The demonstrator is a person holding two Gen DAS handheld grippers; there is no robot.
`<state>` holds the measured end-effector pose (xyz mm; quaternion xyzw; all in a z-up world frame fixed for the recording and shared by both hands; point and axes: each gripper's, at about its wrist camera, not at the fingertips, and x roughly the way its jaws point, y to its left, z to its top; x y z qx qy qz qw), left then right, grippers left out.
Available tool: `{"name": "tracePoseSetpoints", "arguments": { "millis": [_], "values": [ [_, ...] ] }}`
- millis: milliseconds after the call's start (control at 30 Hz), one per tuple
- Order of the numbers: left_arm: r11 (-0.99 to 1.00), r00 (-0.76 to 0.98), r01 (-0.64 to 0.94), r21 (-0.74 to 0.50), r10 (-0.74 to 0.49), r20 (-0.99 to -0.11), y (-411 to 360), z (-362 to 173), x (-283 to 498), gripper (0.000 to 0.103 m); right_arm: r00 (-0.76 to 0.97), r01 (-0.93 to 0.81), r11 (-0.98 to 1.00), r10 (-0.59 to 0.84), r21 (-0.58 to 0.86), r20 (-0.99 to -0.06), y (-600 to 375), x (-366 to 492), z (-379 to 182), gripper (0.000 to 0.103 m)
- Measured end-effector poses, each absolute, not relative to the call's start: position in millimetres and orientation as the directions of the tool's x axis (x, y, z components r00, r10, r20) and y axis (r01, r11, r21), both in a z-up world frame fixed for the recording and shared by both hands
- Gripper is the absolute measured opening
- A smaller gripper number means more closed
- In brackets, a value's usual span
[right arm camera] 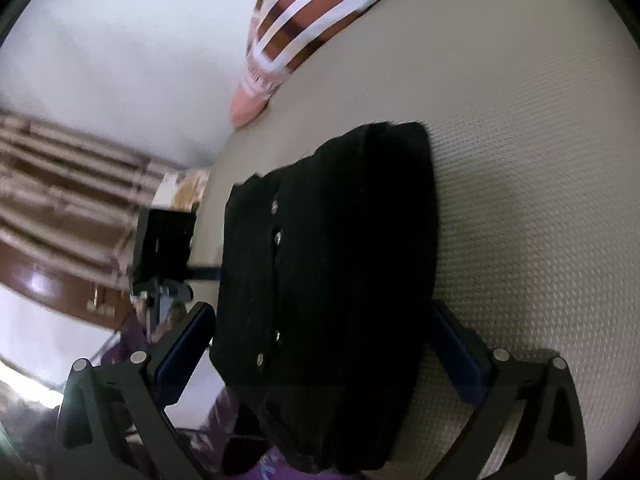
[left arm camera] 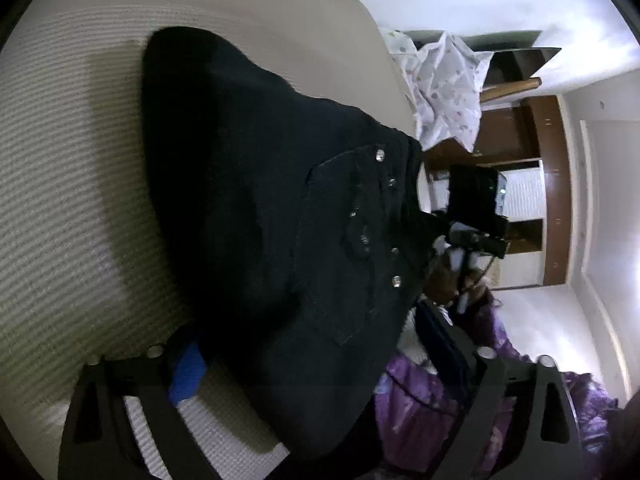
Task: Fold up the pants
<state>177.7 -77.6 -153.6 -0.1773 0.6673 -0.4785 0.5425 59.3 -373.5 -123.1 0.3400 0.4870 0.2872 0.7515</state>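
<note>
The black pants (left arm camera: 272, 208) lie folded in a thick bundle on the beige bed cover (left arm camera: 64, 184), with the riveted back pocket on top. My left gripper (left arm camera: 320, 364) straddles the near end of the bundle, jaws wide apart, blue pads (left arm camera: 188, 376) on either side. In the right wrist view the pants (right arm camera: 332, 264) sit between the spread fingers of my right gripper (right arm camera: 320, 360), whose blue pads (right arm camera: 184, 356) stand beside the cloth without pinching it. Each view shows the other gripper (left arm camera: 476, 204) (right arm camera: 164, 248) at the far side of the bundle.
A striped maroon and white pillow (right arm camera: 316, 12) lies at the far end of the bed. A floral white cloth (left arm camera: 444, 88) and a wooden wardrobe (left arm camera: 552, 184) stand beyond the bed edge. Purple clothing (left arm camera: 432, 400) is close to the grippers.
</note>
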Motion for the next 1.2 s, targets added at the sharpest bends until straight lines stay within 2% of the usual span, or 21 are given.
{"name": "tracePoseSetpoints", "arguments": {
  "millis": [33,200,300,433,467,533,567,600,667,700,733,800,833,967,1200],
  "values": [
    [0.468,-0.36,0.285,-0.836,-0.756,-0.547,-81.4,-153.2,178.4,0.102,0.353,-0.107,0.597,0.771,0.795,-0.531,-372.4,61.3,-123.7,0.103],
    [0.468,-0.381,0.29,-0.835,-0.743,-0.549,-90.6,-150.0,182.4,0.102,0.29,-0.155,0.54,0.825,0.827,-0.484,-365.8,72.9,-124.4,0.103],
    [0.468,-0.357,0.295,-0.833,-0.754,-0.551,-85.8,-148.4,181.6,0.102,0.264,-0.171,0.546,0.827,0.82,-0.495,-358.7,77.5,-124.2,0.103],
    [0.5,-0.259,0.359,-0.788,-0.757,-0.599,-83.4,-143.6,168.6,0.102,0.261,-0.187,0.605,0.79,0.774,-0.555,-348.2,79.0,-121.2,0.103],
    [0.514,-0.222,0.376,-0.771,-0.758,-0.613,-83.6,-141.5,162.9,0.102,0.267,-0.186,0.607,0.788,0.772,-0.555,-349.0,77.8,-121.4,0.1],
    [0.538,-0.172,0.41,-0.737,-0.748,-0.641,-86.6,-139.1,154.0,0.102,0.285,-0.192,0.644,0.759,0.74,-0.586,-350.4,74.3,-120.7,0.084],
    [0.554,-0.149,0.425,-0.716,-0.737,-0.659,-87.6,-137.6,149.5,0.102,0.295,-0.182,0.663,0.741,0.726,-0.603,-352.9,73.1,-121.2,0.068],
    [0.571,-0.13,0.437,-0.695,-0.724,-0.677,-89.2,-136.3,146.1,0.102,0.307,-0.154,0.683,0.72,0.714,-0.623,-358.6,72.2,-123.4,0.045],
    [0.597,-0.106,0.453,-0.663,-0.702,-0.705,-95.4,-136.2,142.9,0.101,0.315,-0.101,0.67,0.723,0.735,-0.615,-370.5,73.2,-131.6,0.037],
    [0.619,-0.085,0.467,-0.632,-0.68,-0.729,-98.0,-134.5,139.6,0.1,0.322,-0.082,0.653,0.733,0.753,-0.6,-373.9,72.3,-135.0,0.036],
    [0.633,-0.07,0.473,-0.612,-0.666,-0.743,-99.8,-134.4,137.7,0.096,0.331,-0.082,0.656,0.728,0.75,-0.601,-372.9,71.8,-134.6,0.036],
    [0.699,0.013,0.493,-0.518,-0.601,-0.799,-100.6,-131.6,131.0,0.07,0.345,-0.086,0.679,0.707,0.73,-0.617,-367.9,70.8,-130.5,0.035],
    [0.745,0.074,0.493,-0.449,-0.55,-0.832,-98.0,-130.9,127.4,0.053,0.353,-0.08,0.671,0.71,0.737,-0.609,-367.9,70.5,-130.1,0.035],
    [0.756,0.084,0.412,-0.508,-0.587,-0.806,-81.9,-137.2,128.2,0.042,0.388,-0.066,0.655,0.712,0.753,-0.585,-368.1,70.0,-130.6,0.033],
    [0.781,0.172,0.385,-0.491,-0.584,-0.793,-75.0,-127.1,116.5,0.024,0.439,-0.054,0.632,0.711,0.773,-0.55,-365.4,63.2,-123.0,0.029]
  ]
}}
